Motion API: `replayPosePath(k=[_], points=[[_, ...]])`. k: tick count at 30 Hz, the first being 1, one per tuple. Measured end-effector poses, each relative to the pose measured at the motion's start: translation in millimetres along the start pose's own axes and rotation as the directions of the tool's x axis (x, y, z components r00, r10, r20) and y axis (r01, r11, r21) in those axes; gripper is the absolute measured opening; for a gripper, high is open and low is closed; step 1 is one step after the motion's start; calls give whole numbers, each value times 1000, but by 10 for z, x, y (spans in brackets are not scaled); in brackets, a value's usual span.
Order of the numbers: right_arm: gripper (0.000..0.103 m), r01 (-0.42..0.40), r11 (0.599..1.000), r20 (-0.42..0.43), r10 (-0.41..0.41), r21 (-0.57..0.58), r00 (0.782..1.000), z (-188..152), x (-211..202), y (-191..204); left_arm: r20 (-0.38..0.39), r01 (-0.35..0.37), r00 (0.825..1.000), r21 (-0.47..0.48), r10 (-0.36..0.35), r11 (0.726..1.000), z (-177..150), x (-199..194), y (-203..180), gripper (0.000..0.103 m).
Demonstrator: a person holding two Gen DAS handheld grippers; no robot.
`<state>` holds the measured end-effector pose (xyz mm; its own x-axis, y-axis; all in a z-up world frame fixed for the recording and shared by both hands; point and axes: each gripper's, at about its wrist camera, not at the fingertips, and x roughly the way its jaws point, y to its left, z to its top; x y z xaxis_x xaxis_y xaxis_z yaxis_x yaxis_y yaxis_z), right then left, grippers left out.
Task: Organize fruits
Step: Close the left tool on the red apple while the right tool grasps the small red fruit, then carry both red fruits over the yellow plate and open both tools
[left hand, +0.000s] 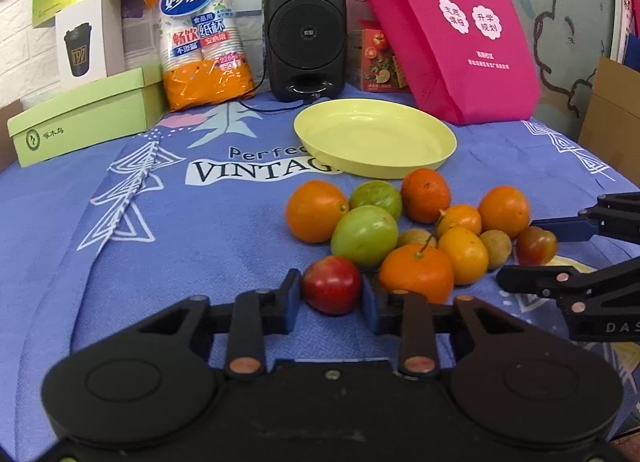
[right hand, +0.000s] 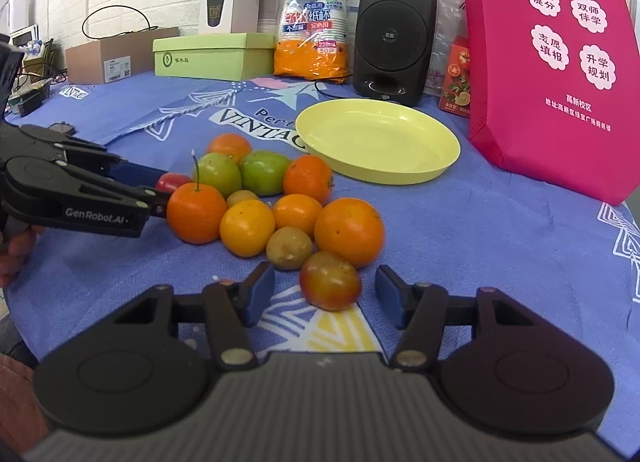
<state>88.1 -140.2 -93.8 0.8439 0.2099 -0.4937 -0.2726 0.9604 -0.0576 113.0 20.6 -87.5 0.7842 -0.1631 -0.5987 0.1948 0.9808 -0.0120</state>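
- Fruit pile [left hand: 416, 222] sits mid-bench on the blue cloth [left hand: 180, 230], just near of the yellow plate [left hand: 374, 136]. Plate is bare; judged: nothing sorted yet.
- Left gripper [left hand: 332, 294]: fingers clenched on the red plum [left hand: 331, 284], blue pads [left hand: 294, 298] pressed to both its sides. The plum is the nearest fruit in the left wrist view, at the pile's edge, so the fingers reach it without nudging the orange [left hand: 416, 272] touching it on the right.
- Plum seems to rest on the cloth, not lifted.
- Right gripper [right hand: 325, 292]: fingers straddle the red-green plum [right hand: 330, 280] but stand clear of it, gaps on both sides. Not grasping yet.
- That plum also lies at the pile's outer edge, touching the big orange [right hand: 349, 231] and a small brown fruit [right hand: 289, 248].
- Each gripper works its own flank of the pile, well apart from the other; likely to avoid crossing.
- Judged next: lift the red plum toward the plate, far of the pile.
- Risk: round fruit may roll once neighbours go.
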Motion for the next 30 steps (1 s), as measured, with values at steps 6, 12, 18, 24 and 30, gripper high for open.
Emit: replayPosePath(k=[6,12,18,24,30], points=[[43,-25,1000,3,25,-1,1000,-4,-20,17,3,5,1000,3,-5,1000,-22,-28,-26,31],[30,-41,999,10,41,-1,999,-17,-70,19,5,15,1000,-15,-15,1000,-45,-82,7,31],[29,-42,999,17,41,4,999,-42,-148,14,12,24,1000,-27,-24,999,-49,-166,24,31],[29,-28,1000,22,28,4,999,-70,-244,3,25,19,1000,-26,-18,999,-58,-312,35,31],[29,-10,1000,39,10,3,999,-73,-379,-14,42,13,999,-22,-12,1000,-64,-493,33,31]])
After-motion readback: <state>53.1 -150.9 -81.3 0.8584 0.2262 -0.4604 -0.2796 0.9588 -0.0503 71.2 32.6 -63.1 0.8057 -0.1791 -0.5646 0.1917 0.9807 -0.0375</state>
